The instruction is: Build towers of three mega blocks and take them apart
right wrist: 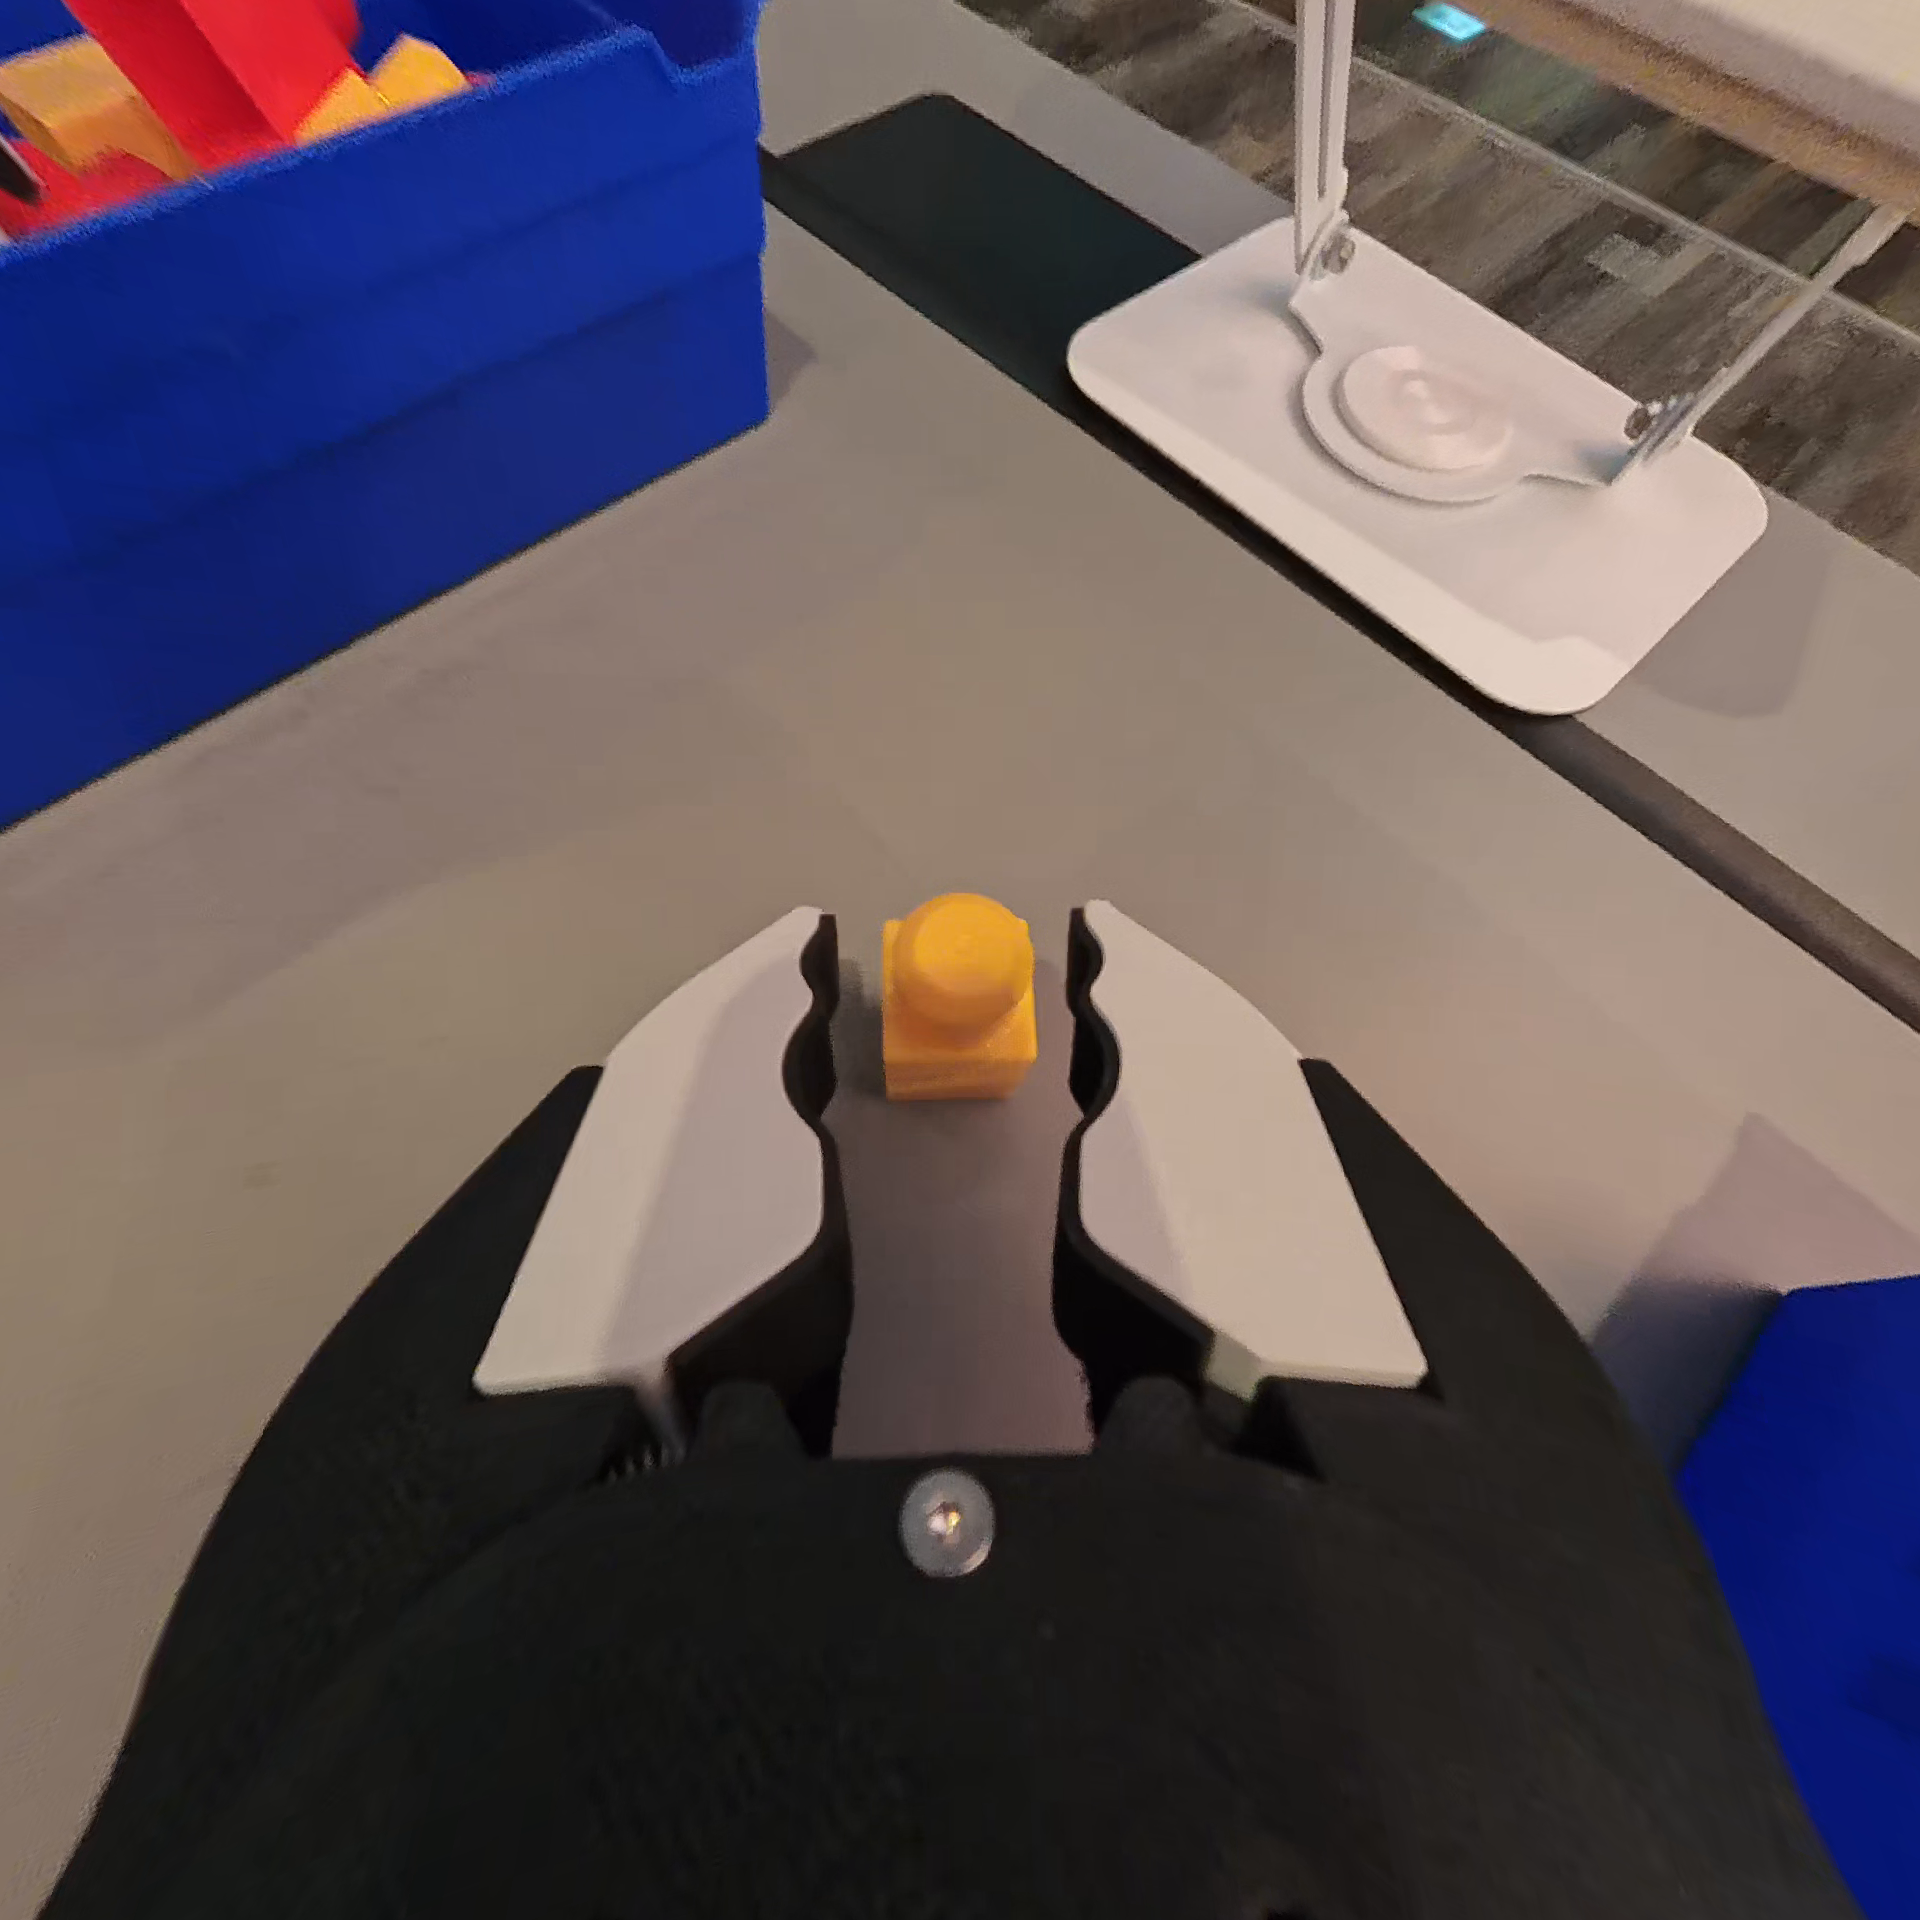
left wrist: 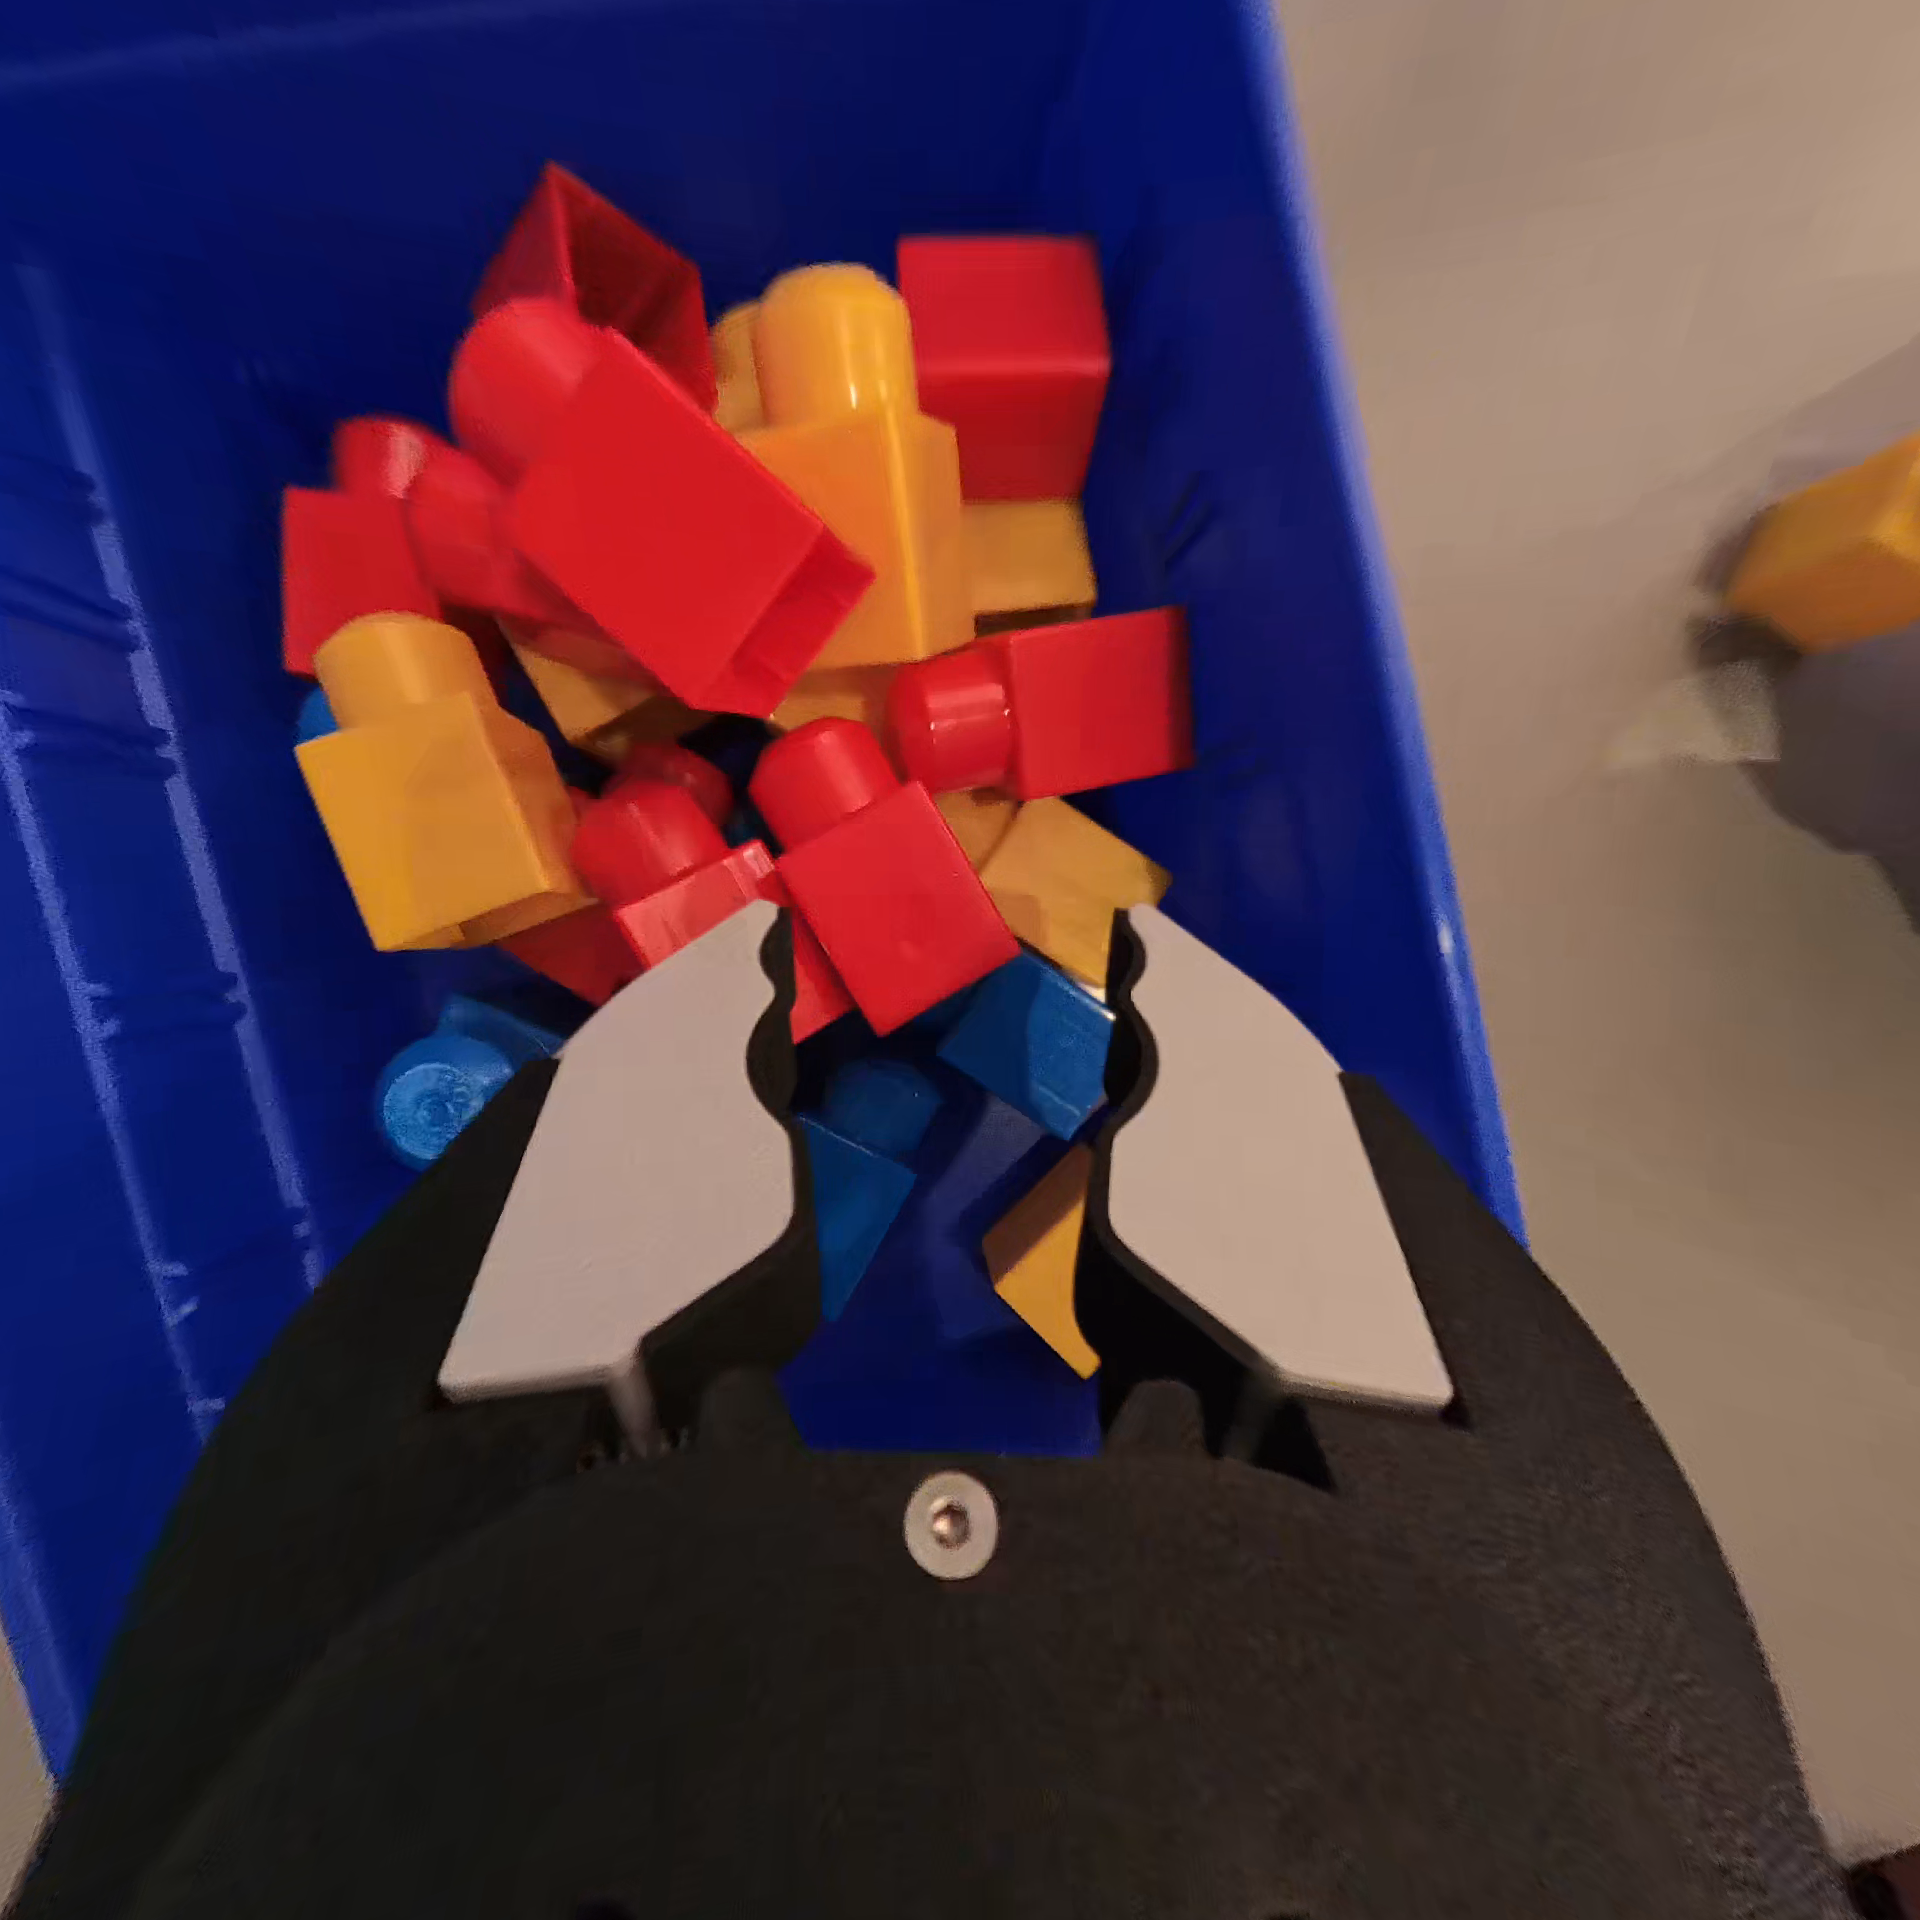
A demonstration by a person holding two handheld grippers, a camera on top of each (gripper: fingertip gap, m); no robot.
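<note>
On the table (right wrist: 623, 727), the right hand-held gripper (right wrist: 951, 977) stands open around an upright yellow block (right wrist: 961, 1023) (pads clear of it); the left hand-held gripper (left wrist: 951, 971) gapes, holding nothing, over the blue bin (left wrist: 1247, 520) of blocks.

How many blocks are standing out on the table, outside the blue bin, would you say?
1. A yellow block stands upright, stud up, on the grey table, between the open fingers of the right gripper, touching neither. Every other block in view lies in the blue bin.

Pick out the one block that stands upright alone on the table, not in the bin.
The yellow block, stud up on the grey table, between the open right tool fingers. All others lie jumbled in the blue bin.
</note>
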